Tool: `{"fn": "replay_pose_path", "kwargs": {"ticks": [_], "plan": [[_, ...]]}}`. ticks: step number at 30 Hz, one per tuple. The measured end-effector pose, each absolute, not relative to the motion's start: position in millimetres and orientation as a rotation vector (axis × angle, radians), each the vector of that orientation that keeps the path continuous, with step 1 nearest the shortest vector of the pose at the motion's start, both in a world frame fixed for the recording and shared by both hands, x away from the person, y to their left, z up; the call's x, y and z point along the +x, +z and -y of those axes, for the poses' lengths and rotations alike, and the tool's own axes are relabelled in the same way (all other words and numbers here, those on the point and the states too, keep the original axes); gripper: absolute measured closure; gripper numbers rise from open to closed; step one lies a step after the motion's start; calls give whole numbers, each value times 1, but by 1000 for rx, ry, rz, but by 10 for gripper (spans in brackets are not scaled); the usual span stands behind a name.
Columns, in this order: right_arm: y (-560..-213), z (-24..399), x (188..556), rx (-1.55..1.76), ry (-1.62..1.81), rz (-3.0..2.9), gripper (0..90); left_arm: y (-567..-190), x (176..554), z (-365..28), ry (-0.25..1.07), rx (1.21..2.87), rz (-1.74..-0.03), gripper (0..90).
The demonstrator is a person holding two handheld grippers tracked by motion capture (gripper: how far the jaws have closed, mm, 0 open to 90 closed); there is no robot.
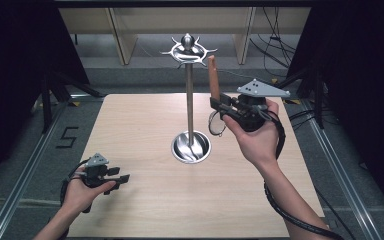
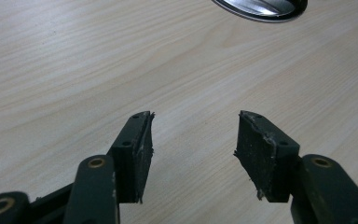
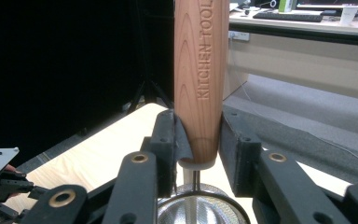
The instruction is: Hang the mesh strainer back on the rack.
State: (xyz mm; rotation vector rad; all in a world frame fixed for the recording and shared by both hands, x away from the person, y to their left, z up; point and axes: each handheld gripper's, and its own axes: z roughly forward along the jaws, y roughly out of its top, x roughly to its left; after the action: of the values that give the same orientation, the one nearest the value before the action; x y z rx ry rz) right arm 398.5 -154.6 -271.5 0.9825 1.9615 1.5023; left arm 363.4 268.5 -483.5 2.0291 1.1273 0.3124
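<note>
My right gripper (image 1: 221, 104) is raised above the table's right half and shut on the wooden handle (image 1: 213, 76) of a small strainer. The handle stands upright, its top close to the hooks of a tall metal utensil stand (image 1: 189, 95). The strainer's round mesh ring (image 1: 216, 123) hangs below the jaws. In the right gripper view the handle (image 3: 200, 79), engraved "KITCHEN TOOL", sits pinched between both pads, with the mesh (image 3: 200, 211) beneath. My left gripper (image 1: 121, 178) rests low at the table's front left, open and empty; in the left gripper view its pads (image 2: 133, 154) stand well apart over bare wood.
The stand's hooked crown (image 1: 188, 49) is at the top and its shiny bowl base (image 1: 191, 146) sits mid-table; the base's rim (image 2: 261, 7) shows ahead of the left gripper. The wooden table (image 1: 145, 215) is flanked by metal rails and black curtains, with cables on the floor at right.
</note>
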Motion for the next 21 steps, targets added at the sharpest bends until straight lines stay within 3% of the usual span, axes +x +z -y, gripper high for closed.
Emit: {"fn": "replay_pose_path", "kwargs": {"ticks": [21], "plan": [[-273,143,408,977,1488,-1983,693,-484,363,-268,311,2020,-1130,445]]}}
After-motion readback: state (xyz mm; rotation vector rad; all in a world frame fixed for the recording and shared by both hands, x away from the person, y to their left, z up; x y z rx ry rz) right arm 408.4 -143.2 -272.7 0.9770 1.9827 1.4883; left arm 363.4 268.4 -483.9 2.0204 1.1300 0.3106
